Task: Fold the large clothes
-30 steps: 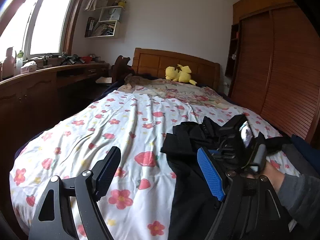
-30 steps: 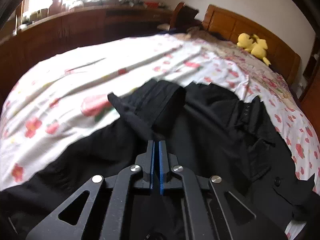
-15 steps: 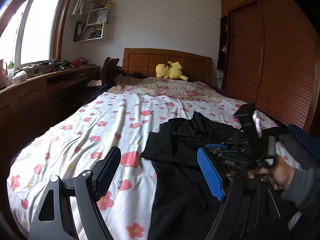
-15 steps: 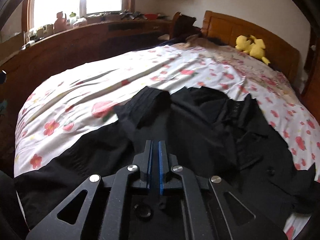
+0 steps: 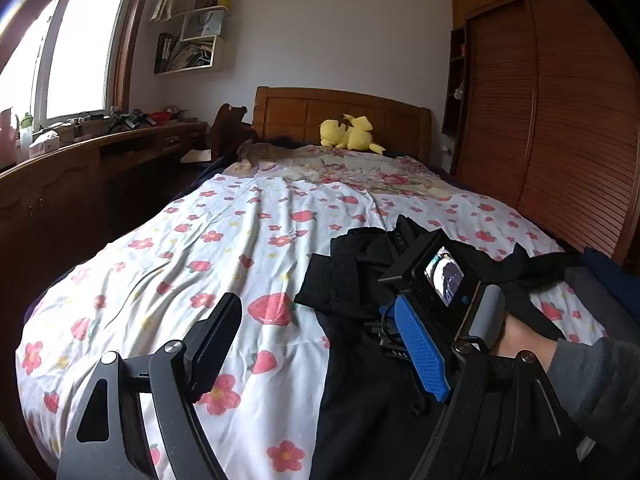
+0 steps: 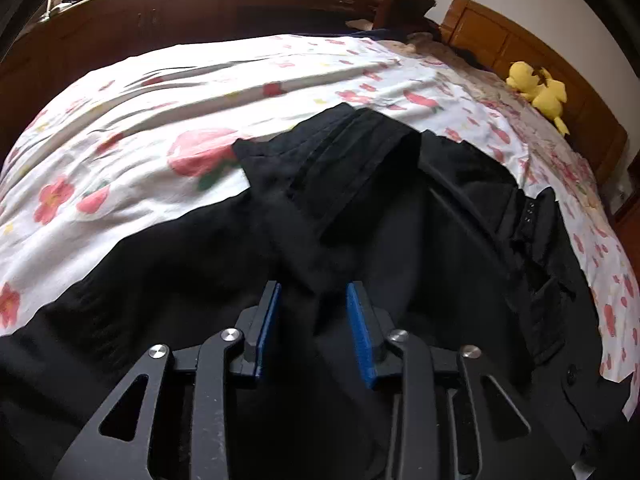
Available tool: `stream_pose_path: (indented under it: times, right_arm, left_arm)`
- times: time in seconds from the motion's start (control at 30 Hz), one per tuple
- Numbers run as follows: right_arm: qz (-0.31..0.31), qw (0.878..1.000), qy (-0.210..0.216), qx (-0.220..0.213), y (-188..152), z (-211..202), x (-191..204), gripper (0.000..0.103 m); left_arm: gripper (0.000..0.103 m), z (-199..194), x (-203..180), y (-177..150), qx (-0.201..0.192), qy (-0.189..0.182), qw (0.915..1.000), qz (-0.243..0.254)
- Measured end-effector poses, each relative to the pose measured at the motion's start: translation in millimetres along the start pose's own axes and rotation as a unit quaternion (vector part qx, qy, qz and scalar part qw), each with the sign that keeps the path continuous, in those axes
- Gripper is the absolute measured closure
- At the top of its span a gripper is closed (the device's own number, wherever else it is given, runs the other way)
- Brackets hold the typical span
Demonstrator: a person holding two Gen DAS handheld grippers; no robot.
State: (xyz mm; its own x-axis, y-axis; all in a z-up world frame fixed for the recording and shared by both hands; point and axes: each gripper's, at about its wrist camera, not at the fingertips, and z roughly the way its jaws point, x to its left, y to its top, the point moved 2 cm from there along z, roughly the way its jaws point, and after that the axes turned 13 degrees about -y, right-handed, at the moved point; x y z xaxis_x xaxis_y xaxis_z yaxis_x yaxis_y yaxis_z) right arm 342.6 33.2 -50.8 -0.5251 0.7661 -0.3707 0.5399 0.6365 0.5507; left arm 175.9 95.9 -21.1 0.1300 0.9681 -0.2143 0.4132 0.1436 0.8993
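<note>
Nearest to me the left gripper (image 5: 316,344) hangs wide open over the flowered bedsheet (image 5: 224,248), with nothing between its fingers. Just beside it the right gripper (image 6: 313,320), in a hand (image 5: 520,340) with a grey sleeve, points down at the black garment (image 6: 400,216); its jaws have just been opening, and a fold of the dark cloth lies between the blue pads (image 6: 360,332), which do not press it. The garment lies spread on the bed's near right part. Far behind, a yellow plush toy (image 5: 350,133) rests by the wooden headboard (image 5: 340,112).
</note>
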Motion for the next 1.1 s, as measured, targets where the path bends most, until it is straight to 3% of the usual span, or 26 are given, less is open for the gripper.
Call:
stream_pose_path:
  times: [0.03,0.1,0.2,0.37,0.5,0.67,0.83,0.93,1.1]
  right_arm:
    - [0.004,1.0,-0.008,-0.008,0.9,-2.2,-2.8,0.098]
    - [0.02,0.999,-0.022,-0.039,1.5,-13.5,-9.9,0.101]
    - [0.059,0.993,-0.051,-0.085,0.9,-39.9,-29.8,0.102]
    - [0.1,0.986,-0.071,-0.115,-6.7,-77.5,-69.5,0.102]
    - [0.14,0.978,-0.081,-0.133,-31.4,-113.4,-106.1,0.102]
    - [0.186,0.972,-0.084,-0.115,-78.7,-137.0,-127.8,0.102]
    - [0.224,0.97,-0.061,-0.064,-135.0,-141.3,-126.0,0.102]
    - [0.228,0.971,-0.05,-0.048,-157.1,-147.2,-117.0,0.101]
    - [0.194,0.978,-0.068,-0.041,-181.6,-161.8,-99.3,0.101]
  left_arm:
    - [0.023,0.2,-0.7,-0.2,0.001,0.0,1.0,0.0]
    - [0.023,-0.1,-3.8,-1.9,0.002,0.0,1.0,0.002]
    - [0.023,1.9,-6.5,-2.5,0.006,-0.002,1.0,0.004]
    - [0.023,3.2,-12.4,-2.1,0.006,-0.008,0.9999,0.006]
    - [0.023,6.7,-19.2,-3.6,0.013,-0.014,0.9997,0.016]
    - [0.023,10.4,-28.5,-3.5,0.018,-0.022,0.9993,0.024]
    - [0.023,14.8,-39.1,-1.1,0.022,-0.031,0.9989,0.029]
    - [0.023,15.9,-48.7,-0.2,0.021,-0.036,0.9986,0.033]
    - [0.023,16.8,-58.1,-2.5,0.023,-0.039,0.9981,0.041]
